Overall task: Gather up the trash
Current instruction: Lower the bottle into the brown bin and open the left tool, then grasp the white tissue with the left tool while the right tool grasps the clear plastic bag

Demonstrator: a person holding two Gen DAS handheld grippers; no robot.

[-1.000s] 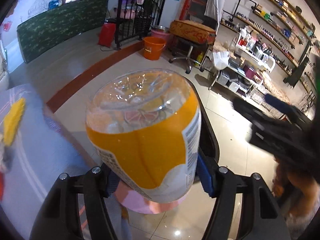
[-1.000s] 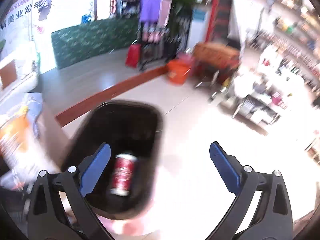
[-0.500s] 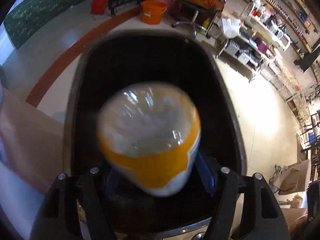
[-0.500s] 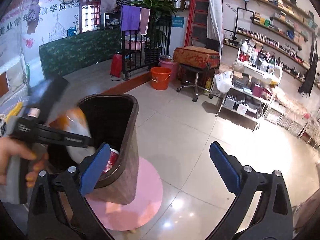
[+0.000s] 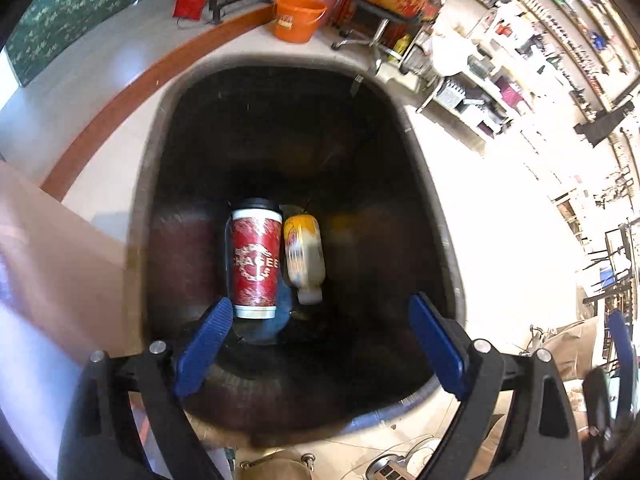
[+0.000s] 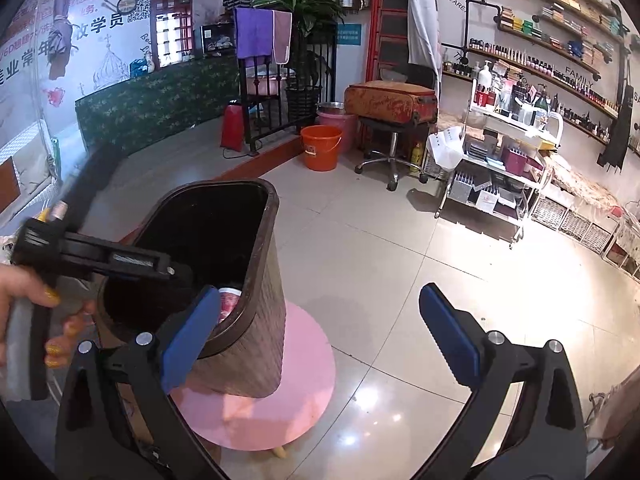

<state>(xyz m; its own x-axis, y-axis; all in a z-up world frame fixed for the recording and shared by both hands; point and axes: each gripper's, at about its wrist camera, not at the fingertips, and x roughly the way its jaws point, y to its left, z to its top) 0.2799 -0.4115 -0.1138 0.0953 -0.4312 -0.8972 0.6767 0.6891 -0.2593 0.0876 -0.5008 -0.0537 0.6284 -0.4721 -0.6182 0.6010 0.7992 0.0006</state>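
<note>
Down in the bin point(image 5: 424, 216), on its dark bottom: a red printed cup point(image 5: 255, 262) with black lid, lying on its side, and just to its right, touching or nearly so, an orange-and-clear bottle point(image 5: 303, 256), blurred, cap toward the camera. Directly over the bin mouth, left gripper point(image 5: 320, 334), jaws opening, nothing between them. Bin rim rounded and wide, standing on a pink round stool point(image 6: 296, 392). Further right, right gripper point(image 6: 320, 336), jaws spread wide and empty, over bare tiled floor point(image 6: 400, 248) beside the bin.
</note>
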